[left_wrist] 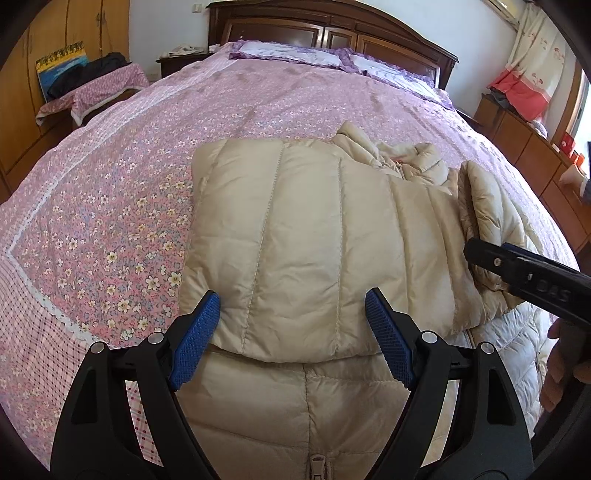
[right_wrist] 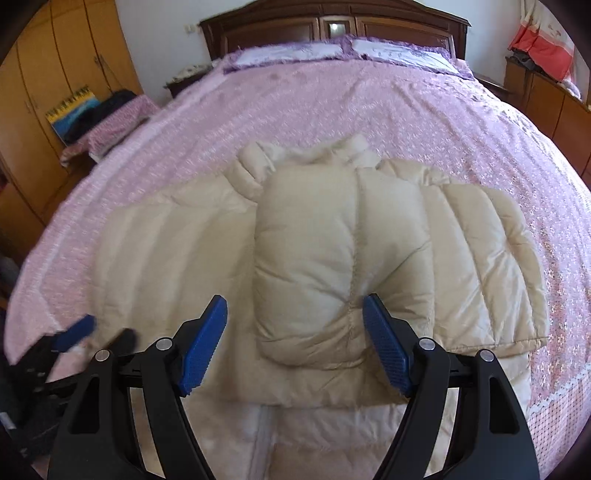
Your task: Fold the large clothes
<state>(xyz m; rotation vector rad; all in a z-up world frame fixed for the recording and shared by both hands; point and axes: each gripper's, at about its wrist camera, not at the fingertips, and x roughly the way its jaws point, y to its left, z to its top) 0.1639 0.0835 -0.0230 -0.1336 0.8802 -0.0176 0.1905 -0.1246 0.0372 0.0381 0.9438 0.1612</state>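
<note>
Beige down jacket [left_wrist: 314, 240] lies partly folded at bed centre, sleeve doubled over the body. Left tongs [left_wrist: 291, 306] and right tongs [right_wrist: 293, 306] both wide apart, holding nothing. Risk: slippery puffy fill may spring folds open once released. Floral pink bedspread [left_wrist: 129, 184]; headboard [left_wrist: 332, 29] at 12 o'clock, wardrobe [left_wrist: 22, 74] at 10.

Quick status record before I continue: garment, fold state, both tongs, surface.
garment: beige puffer jacket, front zipper facing up
fold state: both sleeves folded in across the body; collar end toward the headboard
left tongs: open, over the folded left sleeve, gripping nothing
right tongs: open, over the folded right sleeve, gripping nothing
surface: bed with pink floral cover
</note>
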